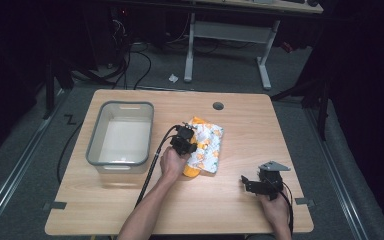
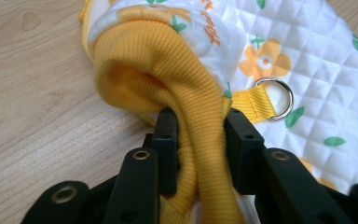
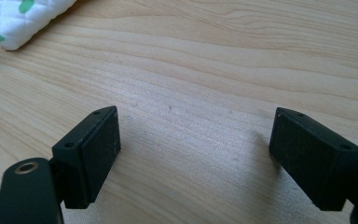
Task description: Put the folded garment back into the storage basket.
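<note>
A quilted white garment (image 1: 207, 145) with orange flowers and yellow ribbed trim lies in the middle of the wooden table (image 1: 130, 205). My left gripper (image 1: 184, 142) sits at its left edge, shut on the yellow ribbed cuff (image 2: 168, 74), which passes between the two black jaws. A metal ring (image 2: 276, 98) on a yellow strap lies just beyond the jaws on the quilted fabric (image 2: 317, 51). My right gripper (image 1: 252, 184) rests low over bare wood near the table's front right, open, nothing between its fingers (image 3: 98, 149). A corner of the garment (image 3: 14, 23) shows at top left of the right gripper view.
A grey plastic bin (image 1: 121, 136), with nothing in it, stands on the table's left half. A round cable hole (image 1: 218, 106) is near the far edge. Beyond the table stand a white desk frame (image 1: 227, 45) and floor cables.
</note>
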